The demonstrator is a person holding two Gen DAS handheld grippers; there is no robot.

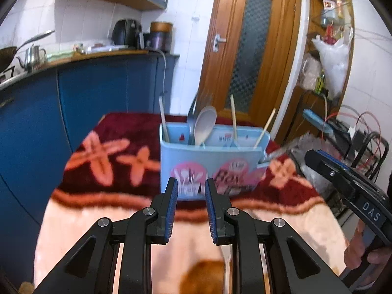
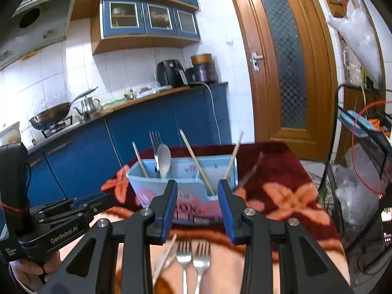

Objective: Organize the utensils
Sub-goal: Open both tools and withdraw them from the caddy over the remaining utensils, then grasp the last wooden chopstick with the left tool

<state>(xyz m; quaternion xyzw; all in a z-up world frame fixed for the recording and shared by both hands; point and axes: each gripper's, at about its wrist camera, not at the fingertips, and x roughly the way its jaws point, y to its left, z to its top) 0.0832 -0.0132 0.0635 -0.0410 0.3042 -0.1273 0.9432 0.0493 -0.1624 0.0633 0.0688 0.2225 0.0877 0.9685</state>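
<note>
We see the light blue utensil holder (image 1: 210, 164) standing upright on the tabletop, on the dark red part of a flowered cloth (image 1: 105, 156). In it stand a pale spoon (image 1: 205, 125) and a fork (image 2: 154, 144) close together near the middle, with single chopsticks (image 1: 233, 120) leaning in other compartments. Nearer to us, two forks (image 2: 193, 259) lie side by side on the pale part of the cloth, tines toward the holder, with a pale utensil we cannot identify just to their left. Our right tool (image 2: 198, 210) hovers above these forks with its blue pads parted wide, holding nothing. Our left tool (image 1: 190, 210) hangs in front of the holder, its pads parted by a narrower gap, also empty.
</note>
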